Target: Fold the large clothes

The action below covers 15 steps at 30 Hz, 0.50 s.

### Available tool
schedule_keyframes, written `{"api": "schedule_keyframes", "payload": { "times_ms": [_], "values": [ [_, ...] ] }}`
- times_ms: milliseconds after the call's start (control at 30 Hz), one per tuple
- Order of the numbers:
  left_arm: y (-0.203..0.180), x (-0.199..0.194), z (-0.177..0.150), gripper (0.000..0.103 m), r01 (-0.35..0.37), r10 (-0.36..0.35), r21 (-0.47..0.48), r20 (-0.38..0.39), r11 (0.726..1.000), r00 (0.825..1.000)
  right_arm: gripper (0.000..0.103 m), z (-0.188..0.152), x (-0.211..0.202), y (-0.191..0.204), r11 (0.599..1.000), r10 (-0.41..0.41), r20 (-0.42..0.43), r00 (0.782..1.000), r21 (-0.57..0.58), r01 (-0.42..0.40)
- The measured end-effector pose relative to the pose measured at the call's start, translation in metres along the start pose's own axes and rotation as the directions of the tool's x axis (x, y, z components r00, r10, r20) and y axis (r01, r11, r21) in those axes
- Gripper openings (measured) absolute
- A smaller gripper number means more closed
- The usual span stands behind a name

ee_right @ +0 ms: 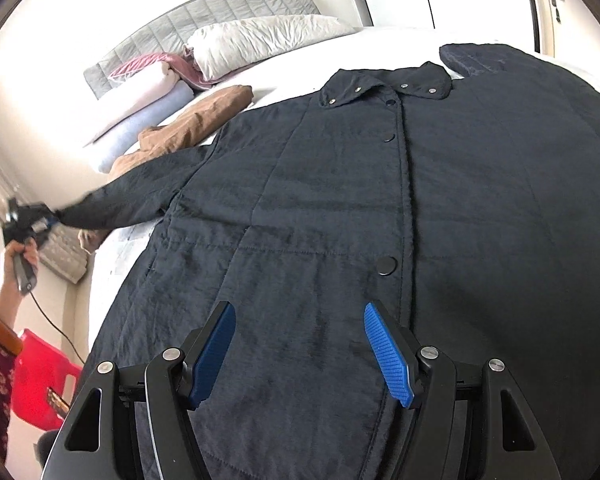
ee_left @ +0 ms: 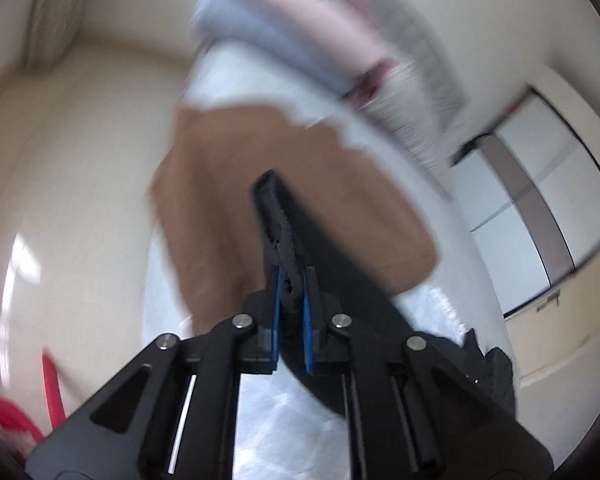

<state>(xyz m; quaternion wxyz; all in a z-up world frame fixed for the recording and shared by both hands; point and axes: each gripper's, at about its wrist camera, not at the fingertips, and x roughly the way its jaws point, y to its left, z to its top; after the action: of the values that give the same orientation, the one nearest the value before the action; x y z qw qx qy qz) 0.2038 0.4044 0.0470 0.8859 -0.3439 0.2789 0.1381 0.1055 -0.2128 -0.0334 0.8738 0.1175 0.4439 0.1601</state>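
Observation:
A large black quilted jacket (ee_right: 340, 200) lies face up and buttoned on the white bed (ee_right: 284, 68), collar at the far end. Its left sleeve (ee_right: 128, 196) is stretched out past the bed's left edge, with my left gripper (ee_right: 50, 218) shut on the cuff. The blurred left wrist view shows the dark sleeve cuff (ee_left: 278, 216) pinched between the blue pads of the left gripper (ee_left: 291, 276). My right gripper (ee_right: 300, 320) stands open just above the jacket's lower front, beside the button strip, with nothing between its pads.
A brown garment (ee_right: 204, 116) lies crumpled beside the jacket's left shoulder. Folded blankets (ee_right: 140, 96) and a white pillow (ee_right: 260, 40) sit at the head of the bed. A red chair (ee_right: 40, 380) stands left of the bed, near the person's hand (ee_right: 20, 256). White wardrobe doors (ee_left: 540, 184) are on the right.

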Motion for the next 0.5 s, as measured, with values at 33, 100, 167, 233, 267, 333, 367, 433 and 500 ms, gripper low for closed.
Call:
{"api": "schedule_keyframes", "payload": {
  "times_ms": [33,100,167,233,267,333,367,433,500],
  "values": [
    [-0.018,-0.012,0.0,0.01,0.022,-0.024,0.043,0.03,0.999,0.999,0.068,0.001,-0.002,-0.001,1.0,0.002,0.004,1.0,0.002,-0.002],
    [-0.065,-0.037,0.0,0.01,0.091,-0.102,0.133,0.077,0.987,0.992,0.068,0.004,-0.009,-0.002,1.0,0.01,0.022,1.0,0.007,-0.01],
    [-0.105,-0.058,-0.005,0.01,0.148,-0.172,0.209,0.103,0.967,0.98,0.068,0.006,-0.014,-0.003,1.0,0.016,0.034,0.999,0.01,-0.016],
    [-0.145,-0.074,-0.011,0.01,0.204,-0.241,0.272,0.108,0.94,0.964,0.068,0.007,-0.019,-0.004,1.0,0.023,0.044,0.999,0.012,-0.024],
    [-0.167,-0.081,-0.016,0.01,0.235,-0.277,0.304,0.1,0.923,0.956,0.068,0.007,-0.02,-0.005,1.0,0.025,0.047,0.999,0.012,-0.026],
    [-0.2,-0.086,-0.025,0.01,0.277,-0.321,0.339,0.078,0.899,0.944,0.068,0.008,-0.024,-0.006,0.999,0.029,0.051,0.998,0.014,-0.03],
    [-0.217,-0.088,-0.032,0.01,0.3,-0.342,0.354,0.06,0.886,0.938,0.068,0.009,-0.026,-0.007,0.999,0.033,0.054,0.998,0.019,-0.034],
    [-0.244,-0.087,-0.045,0.01,0.334,-0.372,0.373,0.031,0.865,0.928,0.068,0.01,-0.03,-0.011,0.998,0.043,0.057,0.997,0.038,-0.045],
    [-0.268,-0.082,-0.06,0.01,0.369,-0.397,0.383,-0.007,0.847,0.918,0.068,0.012,-0.035,-0.019,0.996,0.053,0.062,0.997,0.065,-0.057]
  ]
}}
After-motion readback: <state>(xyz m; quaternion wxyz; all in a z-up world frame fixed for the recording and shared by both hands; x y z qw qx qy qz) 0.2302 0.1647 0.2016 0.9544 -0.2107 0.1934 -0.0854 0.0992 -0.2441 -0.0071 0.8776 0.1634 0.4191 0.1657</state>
